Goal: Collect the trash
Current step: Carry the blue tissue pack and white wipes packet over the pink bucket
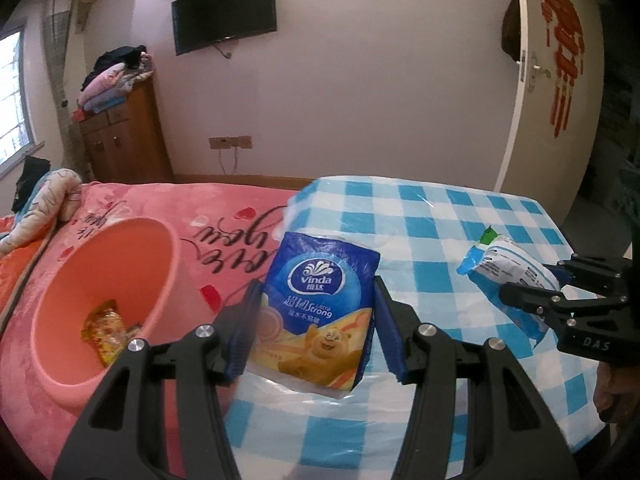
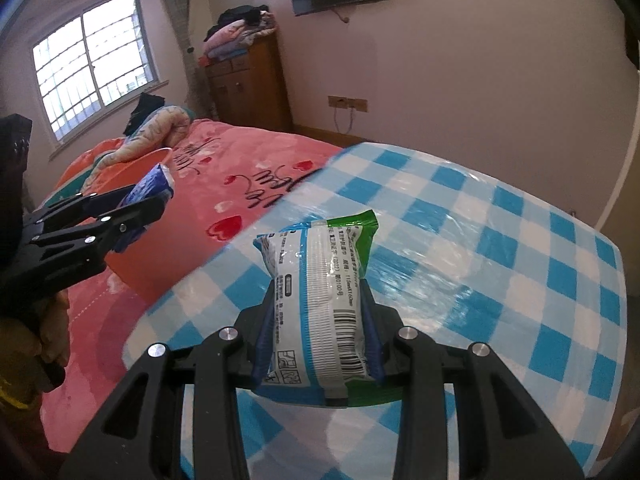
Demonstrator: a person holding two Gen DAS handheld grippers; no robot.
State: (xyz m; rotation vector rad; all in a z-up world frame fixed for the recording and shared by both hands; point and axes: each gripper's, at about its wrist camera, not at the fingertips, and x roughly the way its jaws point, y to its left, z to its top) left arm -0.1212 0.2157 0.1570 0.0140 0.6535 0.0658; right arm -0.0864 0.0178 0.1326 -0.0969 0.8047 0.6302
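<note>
My left gripper is shut on a blue Vinda tissue pack, held upright above the edge of the blue-checked table. The same left gripper with the blue pack shows at the left of the right wrist view. My right gripper is shut on a white wet-wipe packet with a green top and a barcode, lifted off the table. From the left wrist camera, the right gripper and its packet sit at the right. A pink bin stands on the bed at the left, with a yellow wrapper inside.
A bed with a pink blanket lies left of the table. A wooden cabinet piled with clothes stands at the far wall, under a wall-mounted TV. A white door is at the right, a window beyond the bed.
</note>
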